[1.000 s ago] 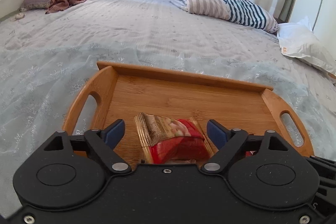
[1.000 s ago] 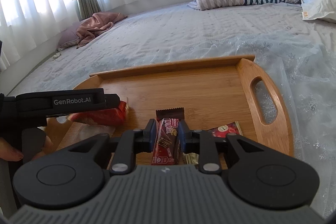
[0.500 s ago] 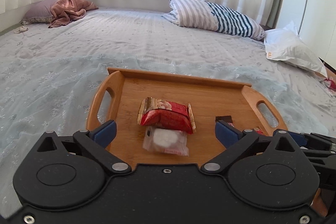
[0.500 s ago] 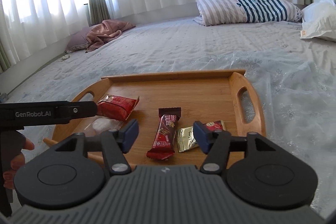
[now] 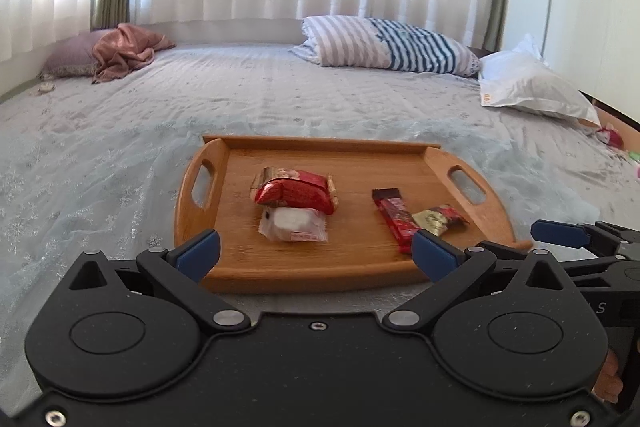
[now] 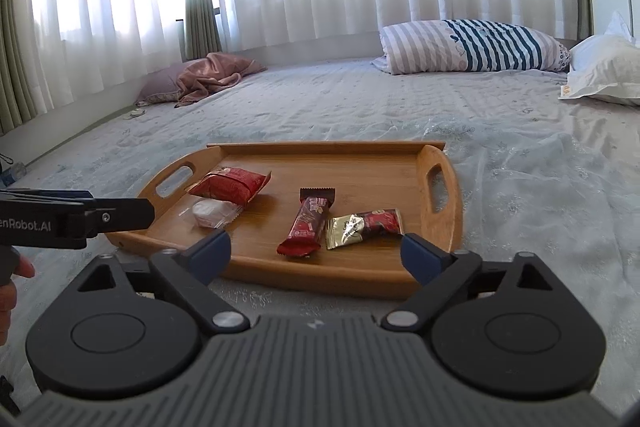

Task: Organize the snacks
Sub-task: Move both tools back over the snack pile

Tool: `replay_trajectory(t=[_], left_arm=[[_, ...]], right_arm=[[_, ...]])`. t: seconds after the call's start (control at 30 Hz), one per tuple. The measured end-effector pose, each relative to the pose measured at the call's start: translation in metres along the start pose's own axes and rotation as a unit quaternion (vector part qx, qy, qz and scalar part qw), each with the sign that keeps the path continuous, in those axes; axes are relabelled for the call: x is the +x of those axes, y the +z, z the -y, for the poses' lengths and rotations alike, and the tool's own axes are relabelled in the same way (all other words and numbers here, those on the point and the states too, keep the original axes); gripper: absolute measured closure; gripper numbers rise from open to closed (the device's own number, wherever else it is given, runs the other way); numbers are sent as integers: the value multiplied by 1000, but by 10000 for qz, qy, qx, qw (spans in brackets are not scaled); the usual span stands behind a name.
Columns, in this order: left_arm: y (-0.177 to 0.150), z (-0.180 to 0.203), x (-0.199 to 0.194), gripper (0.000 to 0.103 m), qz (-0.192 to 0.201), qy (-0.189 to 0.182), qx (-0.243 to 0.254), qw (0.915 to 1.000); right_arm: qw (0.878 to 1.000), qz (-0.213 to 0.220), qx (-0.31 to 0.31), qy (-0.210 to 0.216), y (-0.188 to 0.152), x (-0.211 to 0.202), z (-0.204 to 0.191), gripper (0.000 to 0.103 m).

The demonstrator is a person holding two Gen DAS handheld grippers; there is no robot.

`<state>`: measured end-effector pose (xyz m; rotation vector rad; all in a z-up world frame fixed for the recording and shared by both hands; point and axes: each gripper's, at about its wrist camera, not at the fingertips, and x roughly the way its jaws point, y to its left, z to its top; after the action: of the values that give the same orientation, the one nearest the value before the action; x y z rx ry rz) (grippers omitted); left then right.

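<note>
A wooden tray (image 5: 320, 273) is sitting on the bed (image 5: 120, 131), carrying four snacks. On its left half a red packet (image 5: 296, 190) is lying just beyond a clear-wrapped white cake (image 5: 294, 225), the two apparently touching. On the right half a red bar (image 5: 394, 217) is lying lengthwise, with a gold-and-red candy (image 5: 438, 219) just beside its near end on the right. The left gripper (image 5: 316, 253) is hovering at the tray's near edge, fingers spread wide and holding nothing. The right gripper (image 6: 316, 251) is hovering likewise near the tray's near right side, also spread and empty. A striped pillow (image 6: 472, 47) is lying far back.
</note>
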<state>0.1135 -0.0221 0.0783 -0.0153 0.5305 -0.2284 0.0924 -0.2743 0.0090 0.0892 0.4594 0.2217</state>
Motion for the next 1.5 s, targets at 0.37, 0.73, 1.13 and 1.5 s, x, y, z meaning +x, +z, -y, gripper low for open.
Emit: replay_trajectory(t=[0.37, 0.73, 1.13, 1.5], left_arm=[[-10, 7, -41, 1, 13, -109, -142, 9998], [-34, 6, -68, 1, -92, -68, -311, 9995], [-68, 11, -58, 1, -432, -6, -265, 9987], [-86, 19, -39, 14, -703, -88, -129, 9974]], right_arm=[[9997, 203, -106, -99, -15, -33, 3, 0], [9987, 156, -334, -352, -38, -50, 6, 0], [9970, -8, -369, -678, -65, -54, 10, 0], [9946, -97, -311, -989, -77, -54, 17, 0]])
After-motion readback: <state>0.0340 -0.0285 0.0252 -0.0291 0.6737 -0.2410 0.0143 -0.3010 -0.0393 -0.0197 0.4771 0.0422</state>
